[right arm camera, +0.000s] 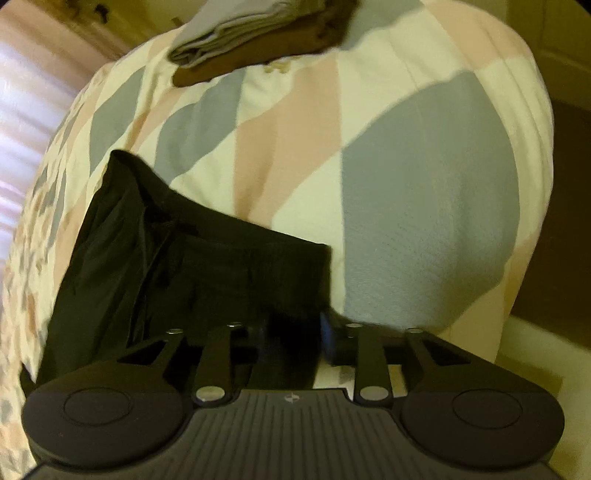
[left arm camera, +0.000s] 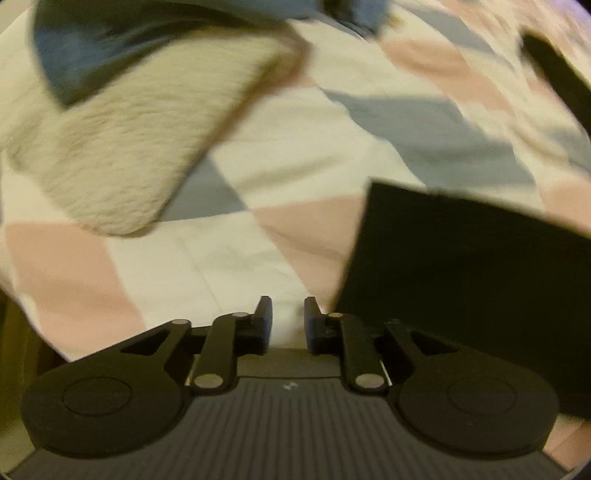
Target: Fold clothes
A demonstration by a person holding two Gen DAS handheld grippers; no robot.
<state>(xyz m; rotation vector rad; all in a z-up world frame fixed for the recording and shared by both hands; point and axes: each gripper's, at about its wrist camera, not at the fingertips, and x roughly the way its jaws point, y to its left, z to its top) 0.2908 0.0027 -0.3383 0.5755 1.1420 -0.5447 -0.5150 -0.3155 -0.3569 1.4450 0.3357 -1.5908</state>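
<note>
Lying on the bed cover [right arm camera: 424, 206], the black clothes [right arm camera: 192, 266] are pinched by the right gripper [right arm camera: 295, 332]; the left gripper [left arm camera: 288, 317], just left of them, is held slightly apart.

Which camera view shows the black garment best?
The right wrist view: the black garment shows its folds and drawstring on the bedspread. The left wrist view shows only a flat dark corner.

Dark garment [right arm camera: 192, 258] lies on the bed cover [right arm camera: 424, 206], left gripper [left arm camera: 288, 317] just beside its left edge, fuzzy cloth [left arm camera: 129, 147] further left, folded stack [right arm camera: 258, 33] well behind the garment on the cover.
</note>
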